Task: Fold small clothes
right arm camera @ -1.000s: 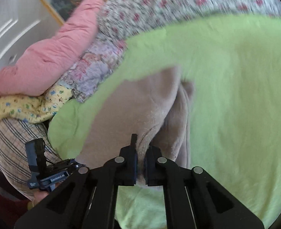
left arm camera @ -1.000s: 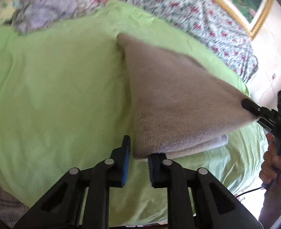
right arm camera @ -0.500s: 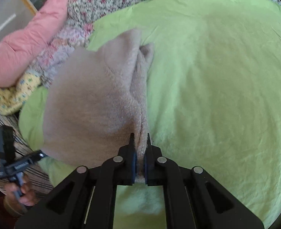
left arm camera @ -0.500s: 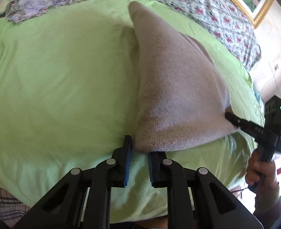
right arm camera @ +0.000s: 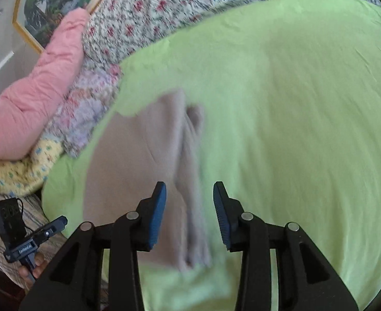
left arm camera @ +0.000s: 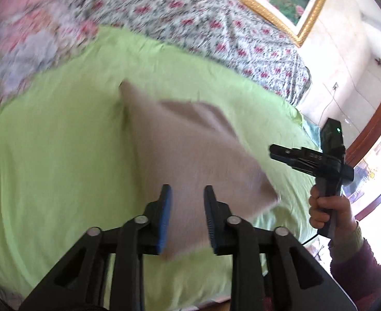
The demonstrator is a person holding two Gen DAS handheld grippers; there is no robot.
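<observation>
Opening over folded beige garment [left arm camera: 190, 155], both claws released, floral quilt [left arm camera: 203, 18] behind

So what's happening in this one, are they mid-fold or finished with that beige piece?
A person holds a gripper in each hand over a folded beige knit garment lying on a green sheet. Both the left gripper and the right gripper have just been opening; their pads stand apart with the cloth below them, not pinched. The garment looks released after a fold. Both views are motion-blurred, so how neat the fold is remains unclear.
</observation>
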